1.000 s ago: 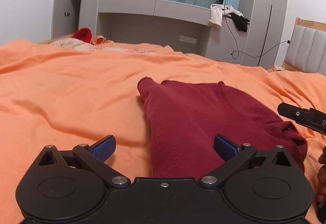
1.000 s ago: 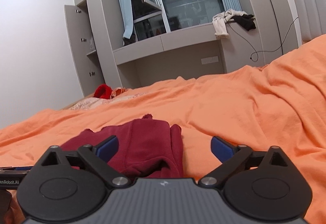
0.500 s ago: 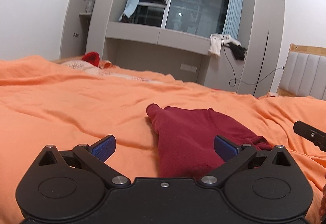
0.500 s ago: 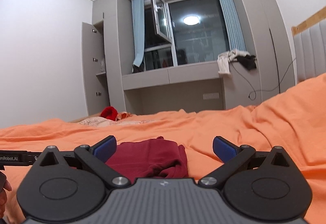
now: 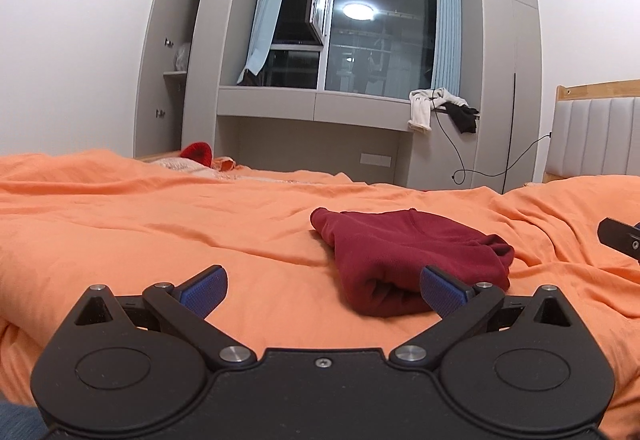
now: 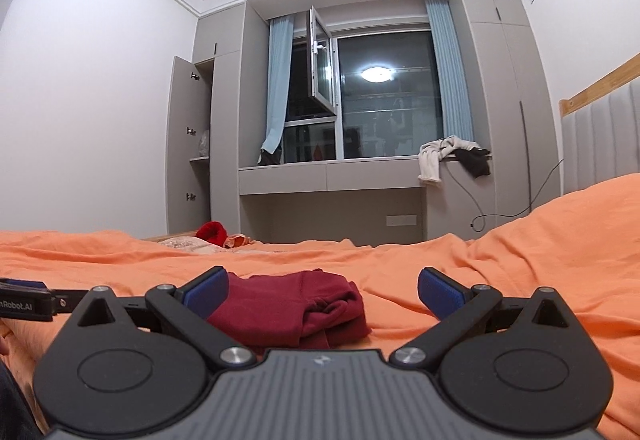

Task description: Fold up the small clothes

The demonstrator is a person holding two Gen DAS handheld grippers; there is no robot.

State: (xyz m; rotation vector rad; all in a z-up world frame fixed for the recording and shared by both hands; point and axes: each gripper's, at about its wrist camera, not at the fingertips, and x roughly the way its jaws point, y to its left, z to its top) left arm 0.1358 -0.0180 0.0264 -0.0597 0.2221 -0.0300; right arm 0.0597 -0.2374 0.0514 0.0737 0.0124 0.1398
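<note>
A folded dark red garment (image 5: 408,256) lies on the orange bedspread (image 5: 160,224). It also shows in the right wrist view (image 6: 292,308). My left gripper (image 5: 322,286) is open and empty, low over the bed, just short of the garment's near left end. My right gripper (image 6: 322,290) is open and empty, short of the garment's near right end. The tip of the right gripper shows at the right edge of the left wrist view (image 5: 620,240); the left gripper's tip shows at the left edge of the right wrist view (image 6: 28,300).
A bright red item and patterned cloth (image 5: 198,155) lie at the bed's far edge. Grey cabinets and a window ledge with draped clothes (image 5: 440,107) stand behind. A padded headboard (image 5: 596,135) is at the right. The bedspread rises in folds at the right (image 6: 560,240).
Both grippers have pulled back and tilted up from the garment, so more of the room and less of the bed shows. The garment lies still, folded.
</note>
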